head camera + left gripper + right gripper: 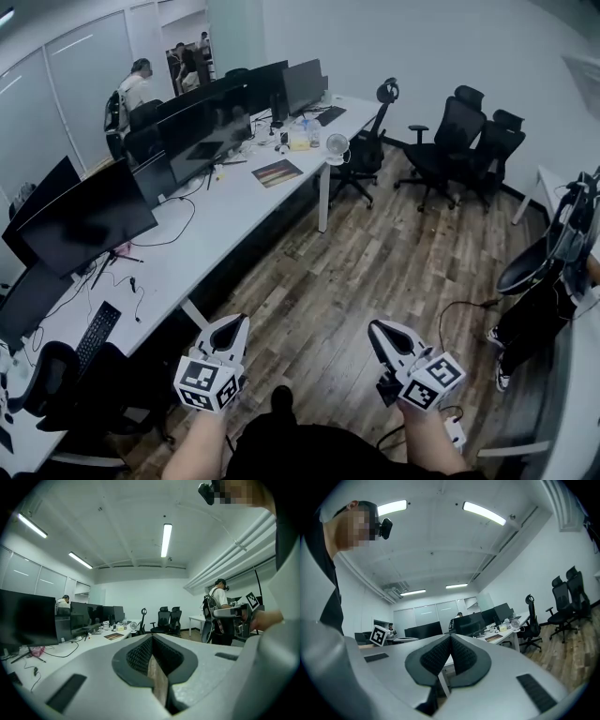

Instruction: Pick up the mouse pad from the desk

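**Dark rectangular mouse pad with orange streaks (277,172) lies far up the long white worktop (216,225)**

We stand on the brown wood-plank floor (375,272) beside the worktop, holding both tools out low in front of us. Our left claw (233,325) has its jaws pressed together with nothing between them. Our right claw (379,330) is likewise closed tight and empty. Both hang over the floor, off the worktop's edge. The mouse pad lies flat near the front edge, toward the far end, well apart from both claws. Beyond it stands a small white desk fan (336,145). A row of black flat monitors (202,127) runs along the back of the worktop, and a black keyboard (97,334) lies at its near end. Black mesh office chairs (459,141) stand grouped by the far wall
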A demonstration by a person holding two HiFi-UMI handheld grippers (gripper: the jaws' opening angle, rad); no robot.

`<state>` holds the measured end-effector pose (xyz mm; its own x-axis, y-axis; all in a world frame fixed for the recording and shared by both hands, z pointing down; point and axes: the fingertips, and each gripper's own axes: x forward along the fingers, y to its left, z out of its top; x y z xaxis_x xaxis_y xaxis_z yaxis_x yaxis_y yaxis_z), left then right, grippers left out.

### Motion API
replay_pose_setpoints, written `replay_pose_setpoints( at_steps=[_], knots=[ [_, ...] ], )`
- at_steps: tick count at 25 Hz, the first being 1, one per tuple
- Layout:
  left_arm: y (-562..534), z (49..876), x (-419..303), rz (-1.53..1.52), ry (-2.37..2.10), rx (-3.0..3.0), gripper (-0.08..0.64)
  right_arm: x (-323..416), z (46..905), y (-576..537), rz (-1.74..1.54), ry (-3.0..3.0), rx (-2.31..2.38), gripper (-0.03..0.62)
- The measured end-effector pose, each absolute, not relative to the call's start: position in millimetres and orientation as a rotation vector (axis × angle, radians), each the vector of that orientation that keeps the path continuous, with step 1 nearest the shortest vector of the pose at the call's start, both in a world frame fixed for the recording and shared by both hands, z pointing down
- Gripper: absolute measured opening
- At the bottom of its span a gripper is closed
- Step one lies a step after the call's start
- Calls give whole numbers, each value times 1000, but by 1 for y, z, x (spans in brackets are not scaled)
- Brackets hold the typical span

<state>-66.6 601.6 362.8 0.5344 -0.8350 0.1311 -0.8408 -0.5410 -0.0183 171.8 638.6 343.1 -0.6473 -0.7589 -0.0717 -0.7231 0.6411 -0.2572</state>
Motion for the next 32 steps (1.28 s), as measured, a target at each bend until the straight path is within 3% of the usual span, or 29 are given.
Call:
replay_pose_setpoints(
  at_steps=[15,32],
  knots=[
    [465,368,-68,119,-1413,2715,9,170,351,510,-370,2697,-1296,5],
    [277,382,-156,81,-1383,2677,9,62,366,315,-445,2785,-1249,5]
  ],
)
